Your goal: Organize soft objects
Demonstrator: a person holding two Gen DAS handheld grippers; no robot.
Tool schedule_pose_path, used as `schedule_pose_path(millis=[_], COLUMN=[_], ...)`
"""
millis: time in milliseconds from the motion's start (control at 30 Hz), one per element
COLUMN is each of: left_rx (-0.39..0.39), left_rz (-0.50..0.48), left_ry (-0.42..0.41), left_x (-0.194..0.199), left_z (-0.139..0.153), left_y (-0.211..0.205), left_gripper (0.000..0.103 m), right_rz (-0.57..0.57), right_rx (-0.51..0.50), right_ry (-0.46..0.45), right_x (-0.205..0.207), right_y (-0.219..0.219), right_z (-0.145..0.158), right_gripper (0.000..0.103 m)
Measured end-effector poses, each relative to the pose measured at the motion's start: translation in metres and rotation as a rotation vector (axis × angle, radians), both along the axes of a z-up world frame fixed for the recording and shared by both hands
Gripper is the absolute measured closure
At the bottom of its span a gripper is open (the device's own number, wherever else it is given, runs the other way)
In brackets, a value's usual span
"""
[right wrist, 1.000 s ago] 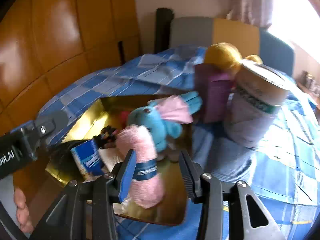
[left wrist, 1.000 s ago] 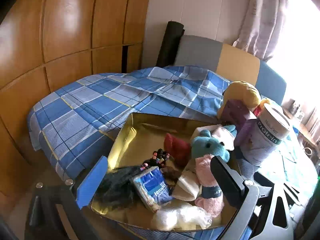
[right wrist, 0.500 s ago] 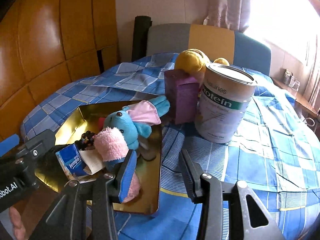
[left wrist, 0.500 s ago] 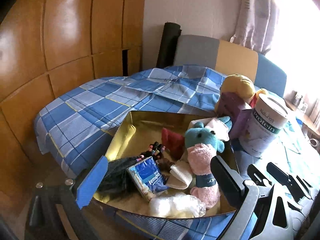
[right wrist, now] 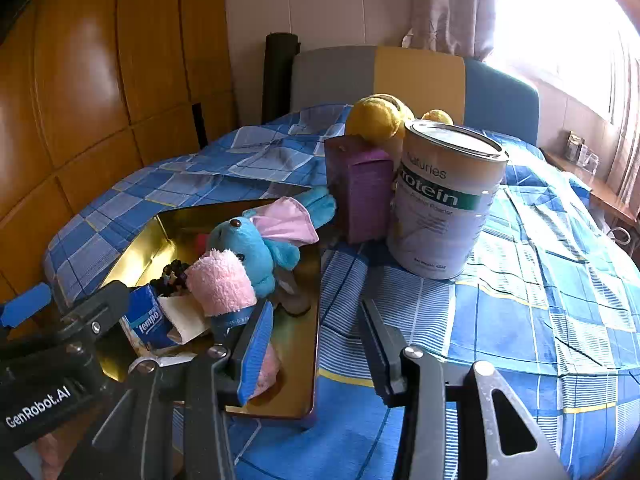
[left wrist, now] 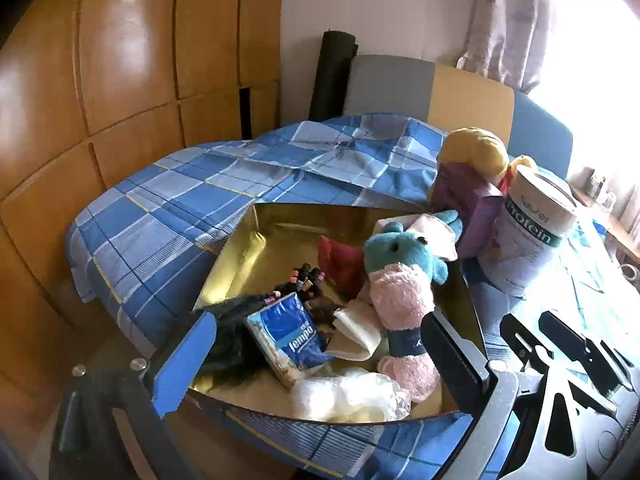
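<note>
A gold tray [left wrist: 248,248] [right wrist: 308,360] on the bed holds a blue and pink plush toy [left wrist: 400,276] [right wrist: 244,256], a blue Tempo tissue pack [left wrist: 288,334] [right wrist: 146,320], a red soft piece [left wrist: 340,260], a dark fuzzy item [left wrist: 228,332], beaded bands [left wrist: 304,276], a cream cloth [left wrist: 356,332] and a clear plastic bag [left wrist: 348,394]. My left gripper [left wrist: 316,360] is open and empty over the tray's near edge. My right gripper [right wrist: 316,344] is open and empty, just right of the plush toy at the tray's right edge.
A protein can [left wrist: 532,232] [right wrist: 444,200], a purple box [left wrist: 468,204] [right wrist: 360,192] and a yellow plush [left wrist: 476,152] [right wrist: 378,118] stand right of the tray on the blue checked bedspread [right wrist: 520,300]. Wooden wall panels [left wrist: 120,80] are at left, a headboard [right wrist: 380,68] behind.
Both grippers have pulled back and up from the tray. The right gripper, which was around the plush toy's pink body, now stands clear of it. The toy stays in the tray.
</note>
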State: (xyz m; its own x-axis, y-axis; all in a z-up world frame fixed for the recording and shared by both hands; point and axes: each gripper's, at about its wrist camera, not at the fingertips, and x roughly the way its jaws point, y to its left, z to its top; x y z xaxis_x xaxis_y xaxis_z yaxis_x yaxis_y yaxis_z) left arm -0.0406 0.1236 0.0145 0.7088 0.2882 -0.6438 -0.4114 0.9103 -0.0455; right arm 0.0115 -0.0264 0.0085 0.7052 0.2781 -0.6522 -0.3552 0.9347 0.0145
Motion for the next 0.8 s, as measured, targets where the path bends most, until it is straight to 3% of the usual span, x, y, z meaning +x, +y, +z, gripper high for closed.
schedule_pose_path(millis=[800], left_rx=[-0.019], left_rz=[-0.027], left_ry=[0.059], left_x=[0.011], left_z=[-0.012], left_y=[-0.005], left_gripper=[0.000], right_rz=[-0.031], right_rx=[-0.001], right_ry=[0.024], right_x=[0.007], right_y=[-0.006], right_z=[-0.007], right_gripper=[0.059])
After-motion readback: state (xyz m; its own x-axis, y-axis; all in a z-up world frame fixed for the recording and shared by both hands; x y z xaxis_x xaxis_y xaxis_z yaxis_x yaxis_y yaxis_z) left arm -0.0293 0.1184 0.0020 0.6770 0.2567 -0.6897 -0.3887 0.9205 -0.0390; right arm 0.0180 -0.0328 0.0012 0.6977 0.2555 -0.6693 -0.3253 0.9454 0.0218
